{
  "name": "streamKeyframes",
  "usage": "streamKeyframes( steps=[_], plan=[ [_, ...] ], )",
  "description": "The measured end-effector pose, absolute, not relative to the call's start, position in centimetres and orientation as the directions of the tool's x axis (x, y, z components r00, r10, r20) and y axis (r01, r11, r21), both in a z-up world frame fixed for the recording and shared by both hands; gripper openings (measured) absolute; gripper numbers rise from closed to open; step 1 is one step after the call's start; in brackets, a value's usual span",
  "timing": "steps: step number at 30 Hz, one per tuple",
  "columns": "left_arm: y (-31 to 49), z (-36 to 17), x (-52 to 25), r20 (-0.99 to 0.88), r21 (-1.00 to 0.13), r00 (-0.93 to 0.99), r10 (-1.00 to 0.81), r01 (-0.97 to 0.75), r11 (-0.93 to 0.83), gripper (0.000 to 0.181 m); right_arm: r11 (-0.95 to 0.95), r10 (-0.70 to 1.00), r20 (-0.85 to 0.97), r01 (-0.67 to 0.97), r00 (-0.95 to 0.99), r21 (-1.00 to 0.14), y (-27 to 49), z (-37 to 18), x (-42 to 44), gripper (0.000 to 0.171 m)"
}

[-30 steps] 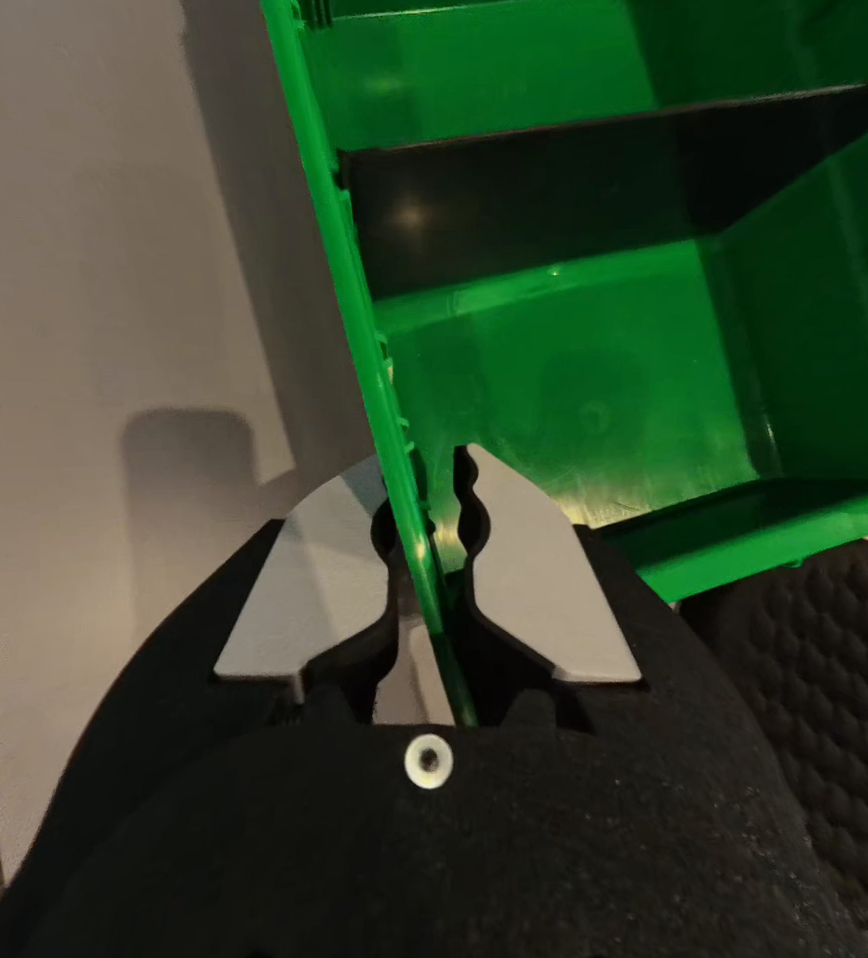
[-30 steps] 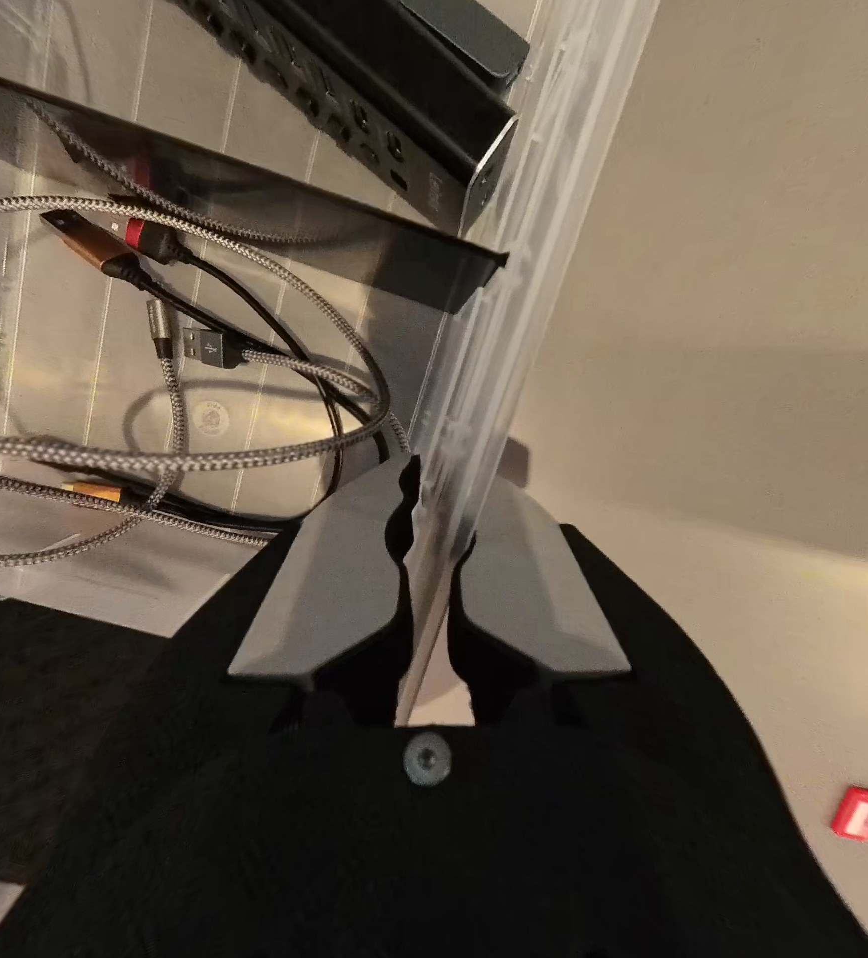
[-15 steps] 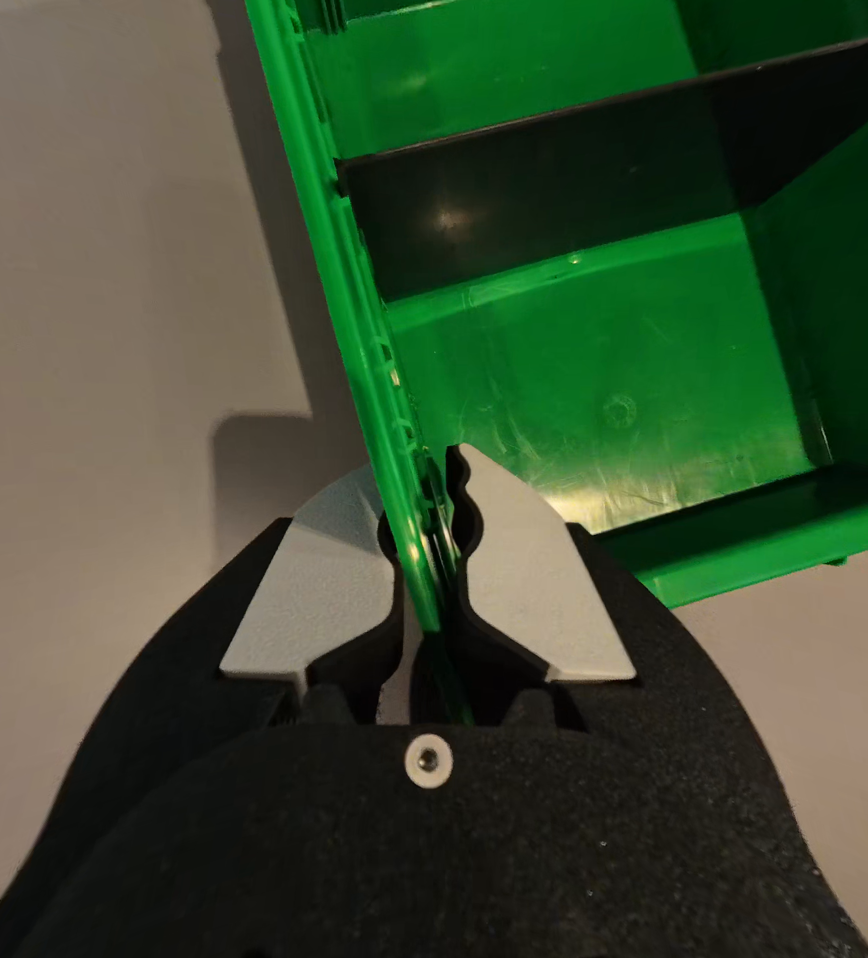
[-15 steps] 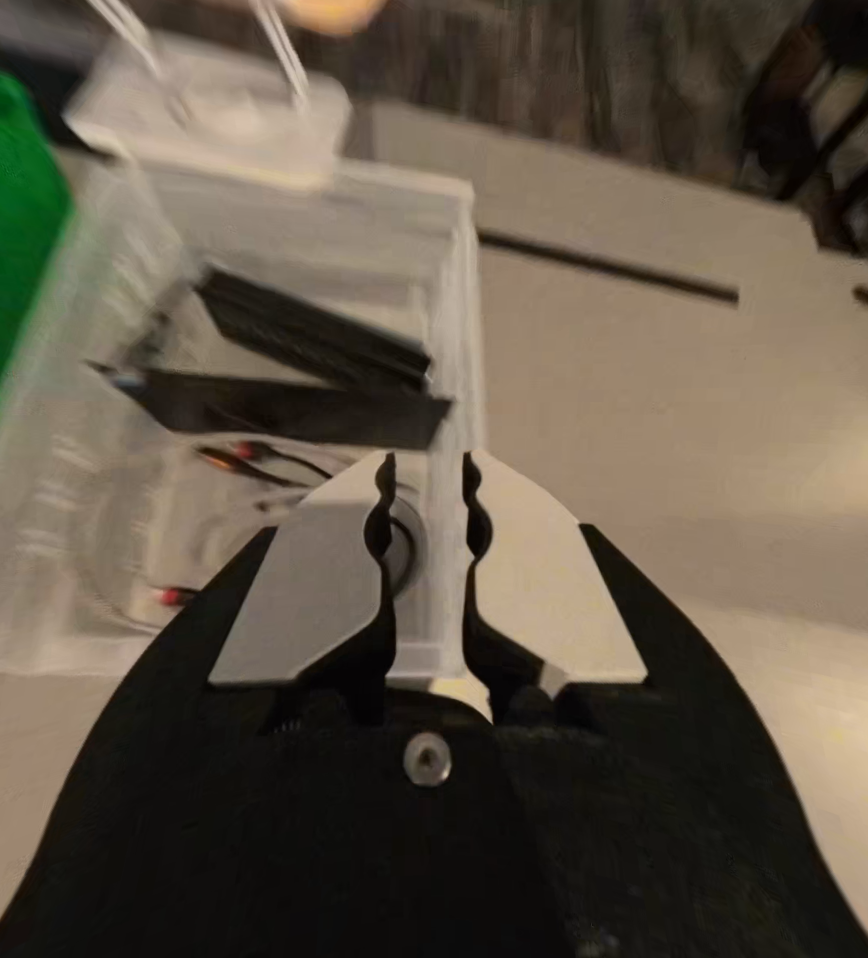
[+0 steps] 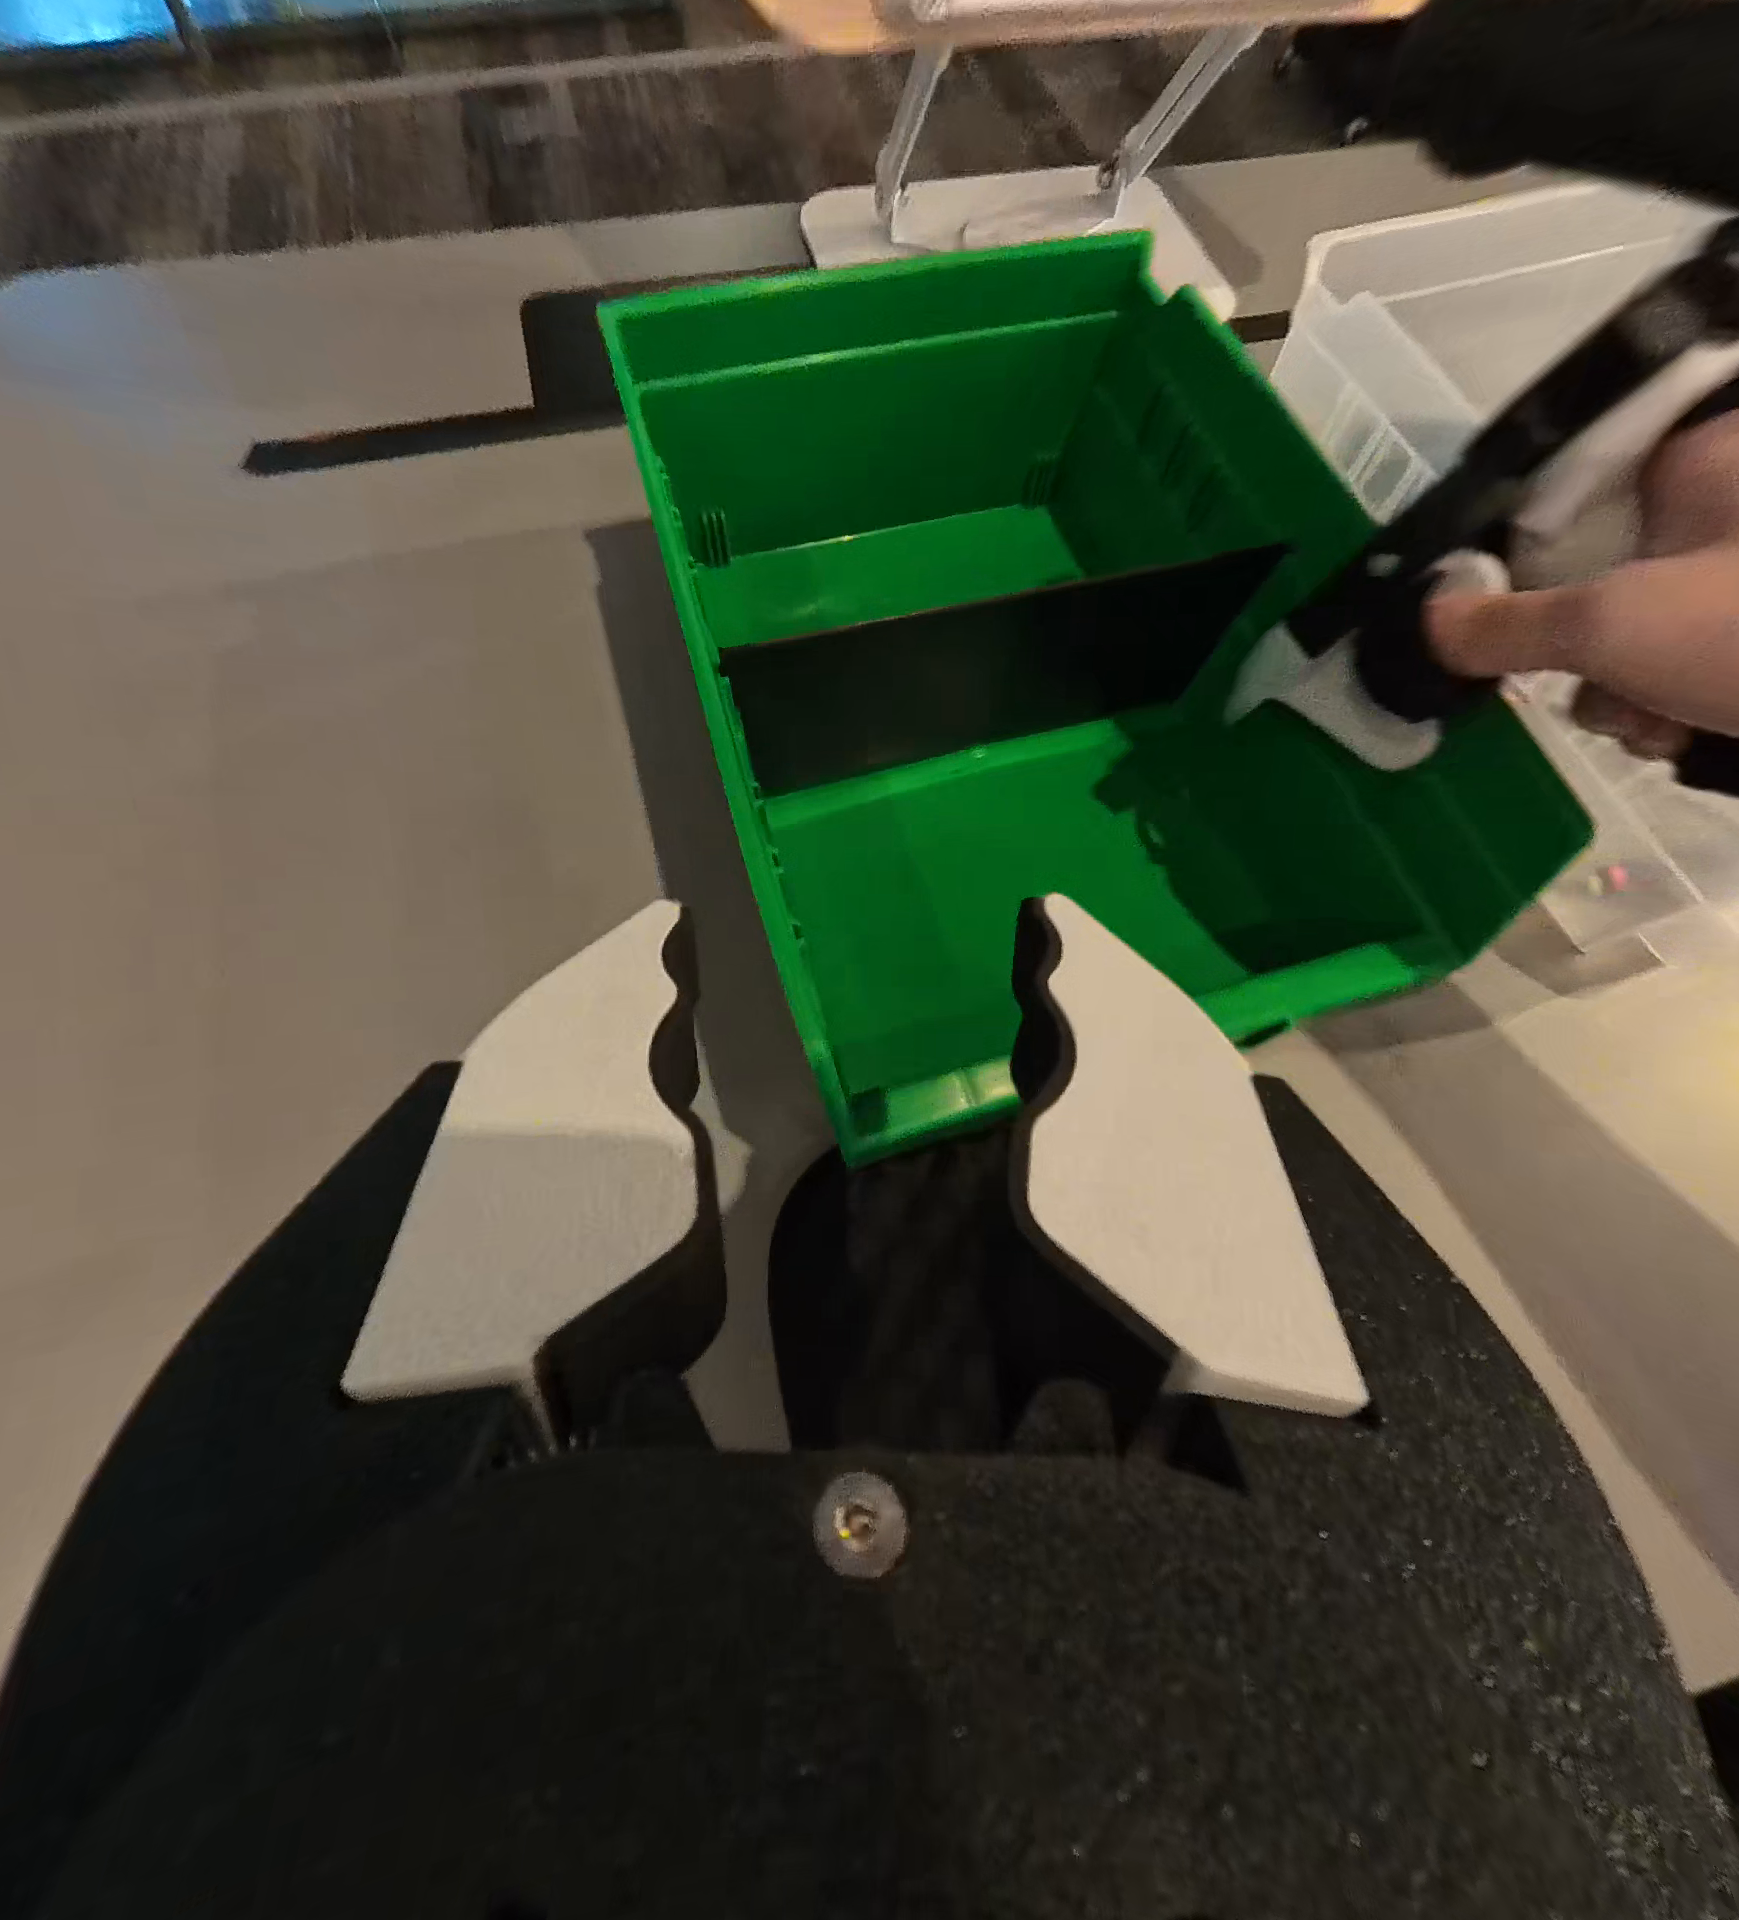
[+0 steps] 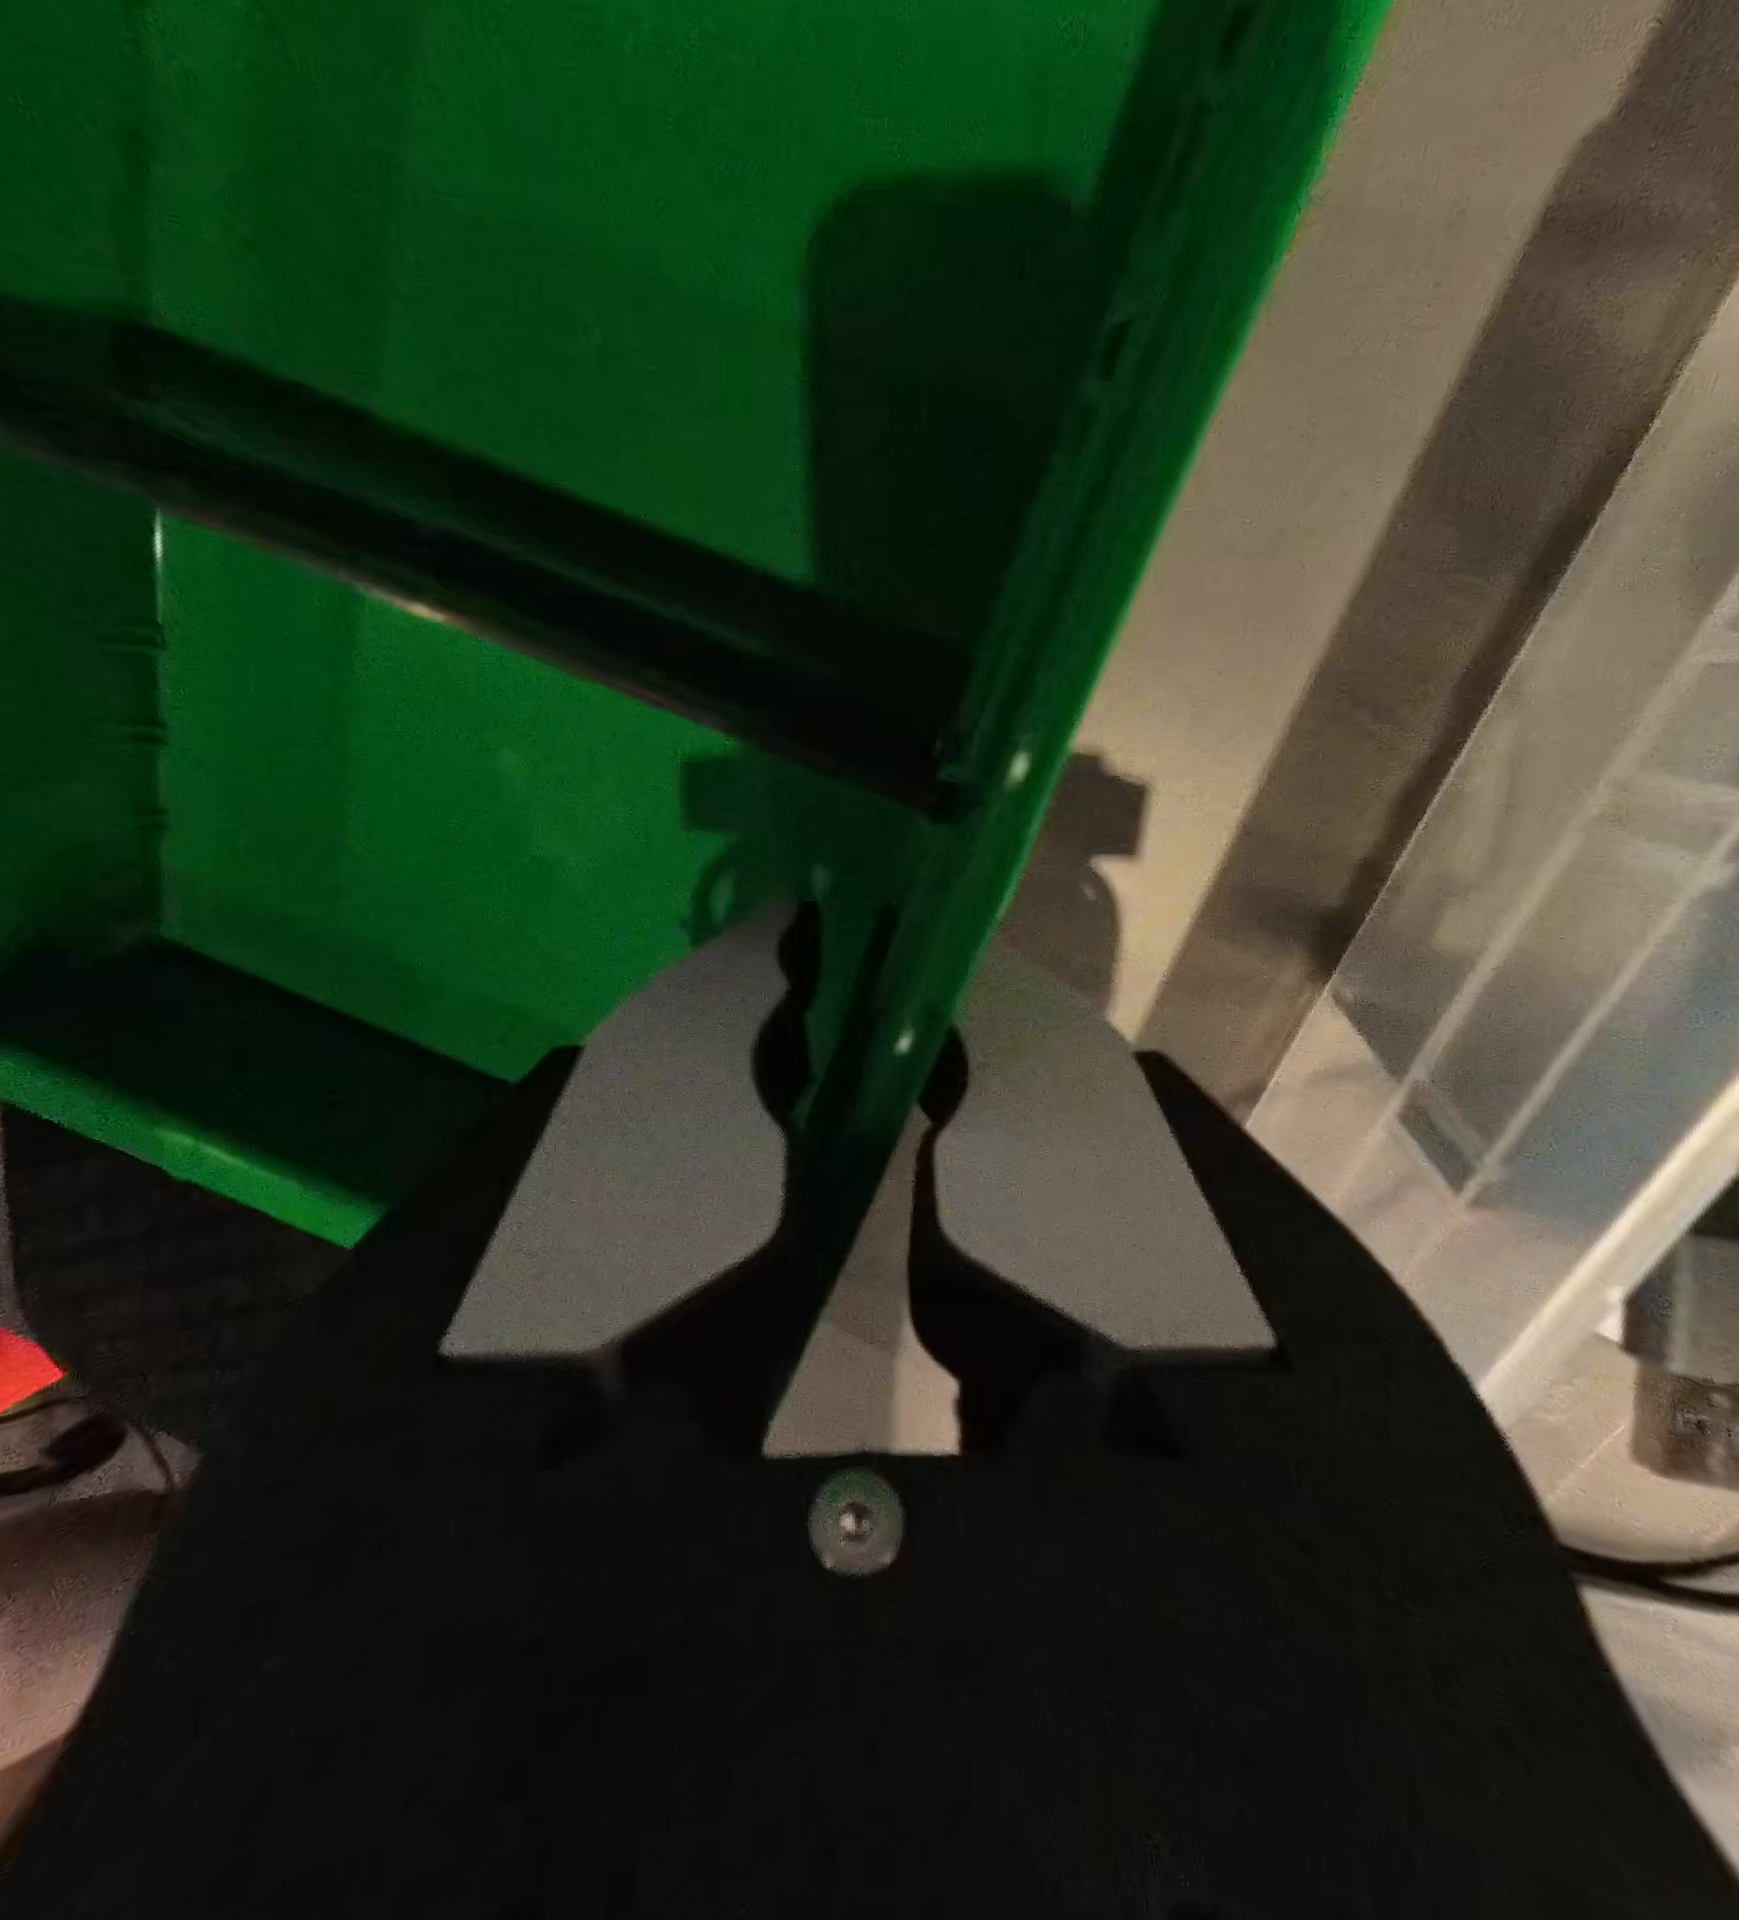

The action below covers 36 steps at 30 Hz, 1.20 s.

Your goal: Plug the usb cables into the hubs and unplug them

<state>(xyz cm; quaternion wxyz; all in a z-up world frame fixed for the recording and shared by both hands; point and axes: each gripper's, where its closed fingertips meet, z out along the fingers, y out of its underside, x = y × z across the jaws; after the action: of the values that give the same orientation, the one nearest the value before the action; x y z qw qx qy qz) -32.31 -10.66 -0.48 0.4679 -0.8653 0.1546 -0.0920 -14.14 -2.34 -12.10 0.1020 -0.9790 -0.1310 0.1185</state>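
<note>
Left claw (image 5: 854, 925) just let go of the green bin (image 5: 948, 894), jaws now wide; right claw (image 6: 870, 977) swapped off the clear bin (image 6: 1613, 831) and now pinches the green bin's right wall. Bins being positioned, no plugging yet. Green bin's two compartments empty; cables sit in the clear bin toward the surface (image 5: 221, 831) right edge.

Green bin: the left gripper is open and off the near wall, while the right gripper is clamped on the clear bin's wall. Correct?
Not quite. The right gripper is clamped on the green bin's side wall, not the clear bin's, as the right wrist view shows. The left gripper is indeed open, off the near wall.
</note>
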Motion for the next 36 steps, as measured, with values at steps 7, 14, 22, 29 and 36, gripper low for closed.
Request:
streamKeyframes(
  steps=[7, 14, 22, 29, 36],
  plan=[
    [-16.8, 8.0, -32.9, -0.015, -0.932, 0.939, -0.345, -0.138, -0.336, 0.071, -0.984, 0.174, -0.326, 0.155, 0.929, -0.085, -1.5, -10.4, -14.6, 0.006],
    [-22.3, 14.0, -31.4, -0.031, -0.976, 0.935, -0.352, -0.105, -0.193, 0.077, -0.943, 0.313, -0.433, 0.222, 0.845, -0.248, 0.4, 1.5, -12.8, 0.007],
    [-14.5, 5.9, -18.7, 0.187, -0.854, 0.781, -0.596, -0.170, -0.491, 0.080, -0.927, 0.158, -0.222, 0.067, 0.962, -0.369, -2.2, 14.9, 14.1, 0.006],
    [-6.8, -7.4, -6.7, 0.335, -0.497, 0.742, -0.581, -0.385, -0.778, 0.079, -0.919, -0.247, -0.129, -0.274, 0.960, -0.283, -12.5, 7.3, 38.6, 0.006],
    [-7.4, -9.8, -3.2, 0.384, -0.217, 0.718, -0.580, -0.541, -0.813, 0.057, -0.888, -0.410, -0.193, -0.438, 0.891, -0.136, -19.1, -4.7, 45.9, 0.006]
  ],
)
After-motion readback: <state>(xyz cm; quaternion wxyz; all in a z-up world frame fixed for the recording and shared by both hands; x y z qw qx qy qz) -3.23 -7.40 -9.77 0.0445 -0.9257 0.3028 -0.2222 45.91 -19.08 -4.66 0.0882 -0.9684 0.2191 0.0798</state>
